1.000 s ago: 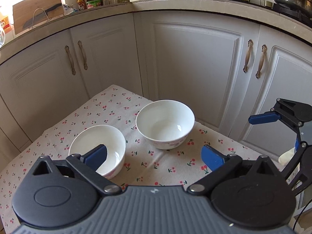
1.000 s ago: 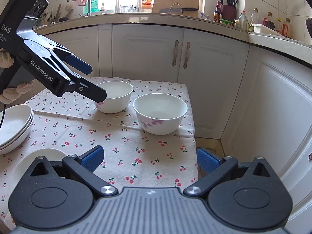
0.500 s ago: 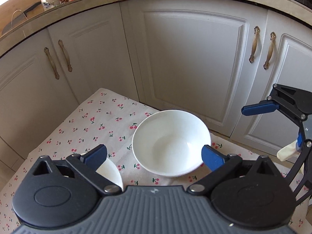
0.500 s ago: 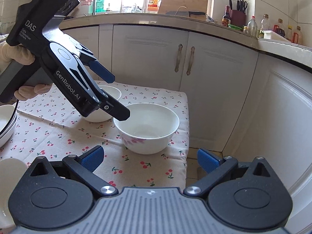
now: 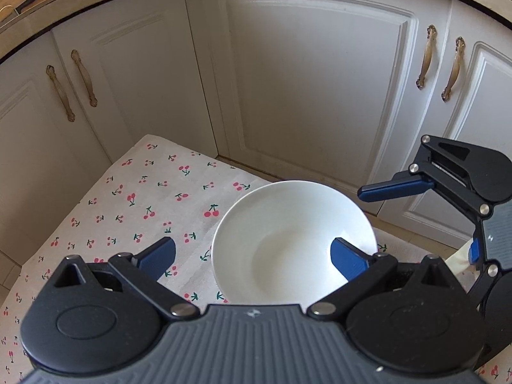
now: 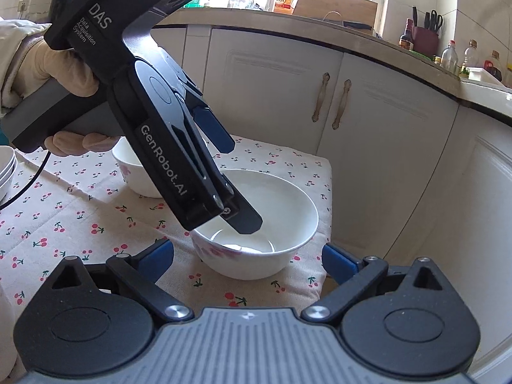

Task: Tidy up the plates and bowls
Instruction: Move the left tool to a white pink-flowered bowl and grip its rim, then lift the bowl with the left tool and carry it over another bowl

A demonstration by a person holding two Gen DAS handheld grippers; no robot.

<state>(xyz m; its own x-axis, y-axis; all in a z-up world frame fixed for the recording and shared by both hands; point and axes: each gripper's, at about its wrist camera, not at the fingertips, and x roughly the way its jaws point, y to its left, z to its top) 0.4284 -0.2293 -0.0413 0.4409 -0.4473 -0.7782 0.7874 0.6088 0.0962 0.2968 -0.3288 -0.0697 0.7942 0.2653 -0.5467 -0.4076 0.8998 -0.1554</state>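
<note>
A large white bowl (image 5: 288, 243) with a pink flower print stands near the corner of the cherry-print tablecloth (image 5: 144, 198); it also shows in the right wrist view (image 6: 281, 220). My left gripper (image 5: 252, 256) is open and straddles the bowl's near rim, one finger (image 6: 244, 217) inside the bowl and one finger (image 6: 214, 131) outside. My right gripper (image 6: 248, 259) is open and empty, just in front of the bowl. A second, smaller white bowl (image 6: 134, 172) stands behind the left gripper.
White cabinet doors (image 5: 313, 89) stand close behind the table's far edge. A stack of white dishes (image 6: 6, 172) sits at the left edge of the right wrist view. The right gripper shows in the left wrist view (image 5: 448, 185), right of the bowl.
My left gripper has moved forward and down from above the small bowl to the large bowl, one finger now inside it. My right gripper has moved closer to the large bowl.
</note>
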